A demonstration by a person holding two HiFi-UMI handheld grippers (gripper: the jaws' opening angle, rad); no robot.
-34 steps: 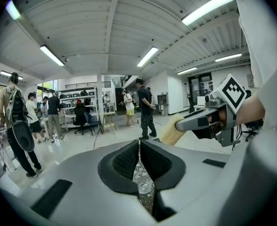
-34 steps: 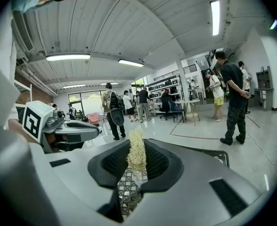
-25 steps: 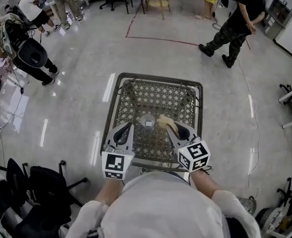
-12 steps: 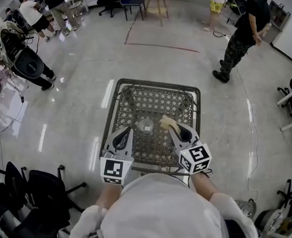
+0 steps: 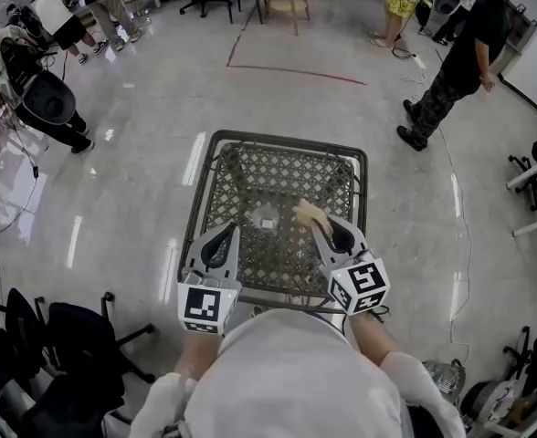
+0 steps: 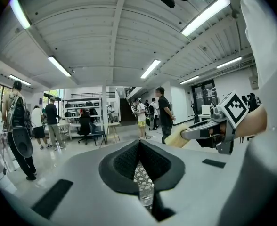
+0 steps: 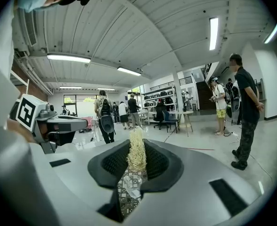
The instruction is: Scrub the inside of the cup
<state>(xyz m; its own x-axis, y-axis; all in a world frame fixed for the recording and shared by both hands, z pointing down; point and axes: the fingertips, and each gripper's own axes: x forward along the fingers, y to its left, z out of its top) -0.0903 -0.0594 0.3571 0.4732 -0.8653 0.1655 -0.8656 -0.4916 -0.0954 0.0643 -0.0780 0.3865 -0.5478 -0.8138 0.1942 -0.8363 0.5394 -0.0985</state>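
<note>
Head view: clear cup stands upright near the middle of the wire-mesh table, open side up. Both grippers come in over the near edge, one on each side of the cup, neither touching it.

Left gripper: jaws together, empty. Its tip sits left of the cup, a bit closer to the near edge.

Right gripper: jaws clamped on a pale yellow fibrous scrubber. The bundle sticks out past the jaw tips toward the far edge. Its free end is just right of the cup and, as far as head view shows, apart from the rim.

Left gripper view: pads meet along the centre line. The cup shows through the gap below them, standing on the mesh. The right gripper with the scrubber is off to the right.

Right gripper view confirms the grip: fibres pinched between the pads and standing out beyond them. The cup sits low in the gap, on the mesh, outside the jaws.

Both grippers point roughly level, slightly nose-down.

Around the table: glossy grey floor and a red tape line beyond the far edge. A person in a dark top stands far right, and black chairs are near left.
</note>
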